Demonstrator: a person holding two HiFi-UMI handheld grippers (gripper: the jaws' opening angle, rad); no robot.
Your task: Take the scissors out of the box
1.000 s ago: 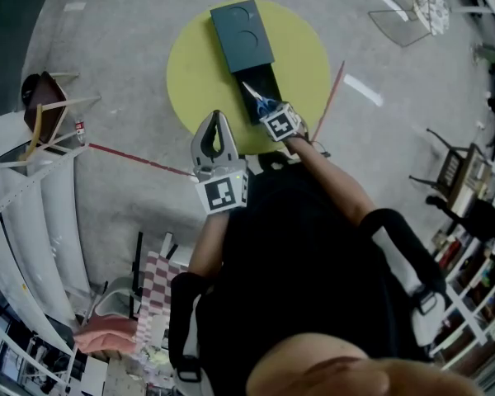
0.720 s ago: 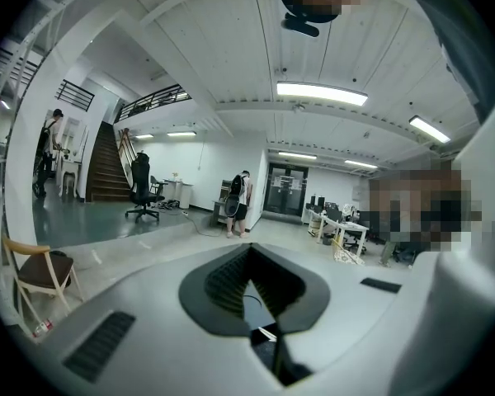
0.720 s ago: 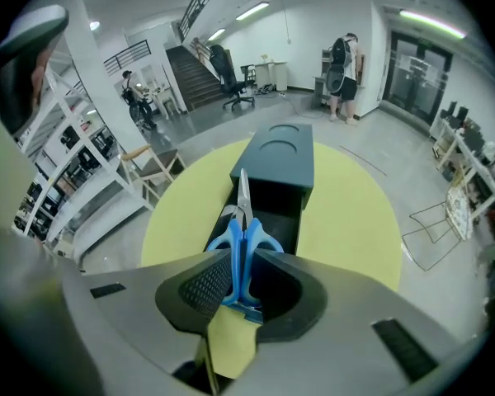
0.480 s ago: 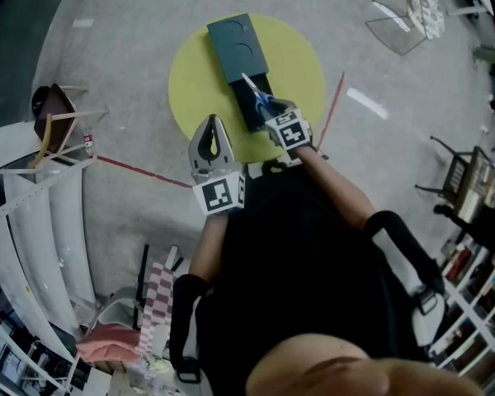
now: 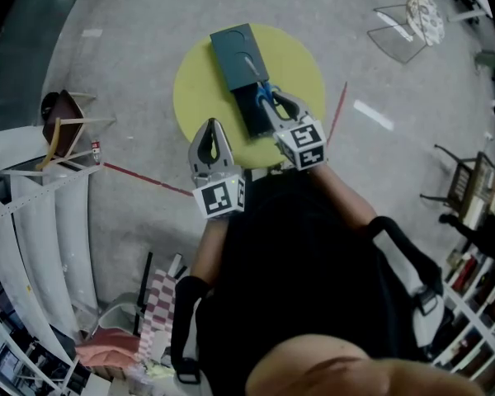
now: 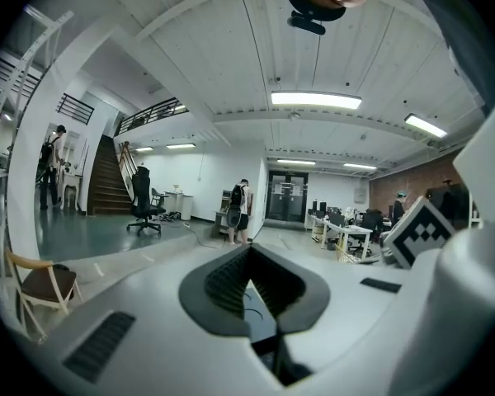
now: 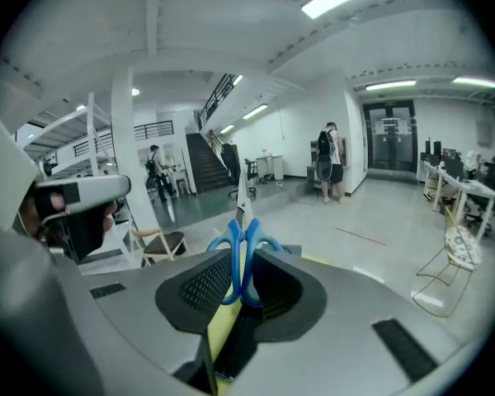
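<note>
A dark box (image 5: 239, 52) lies on the round yellow table (image 5: 301, 56), its inner tray (image 5: 252, 115) slid out toward me. My right gripper (image 5: 274, 101) is shut on the blue handles of the scissors (image 5: 265, 96) and holds them above the tray. In the right gripper view the scissors (image 7: 241, 254) stand between the pads with the blades pointing up and away. My left gripper (image 5: 212, 130) hovers at the table's near left edge, jaws together and holding nothing. In the left gripper view the left gripper (image 6: 249, 258) points out into the room.
A wooden chair (image 5: 62, 114) stands on the floor at the left, by a white curved rack (image 5: 33, 221). A wire chair (image 5: 404, 23) is at the far right. Red tape (image 5: 144, 178) runs across the grey floor. People (image 6: 241, 209) stand far off.
My right gripper has risen with the scissors, lifting them up out of the tray and tilting them more level. The left gripper rose slightly.
</note>
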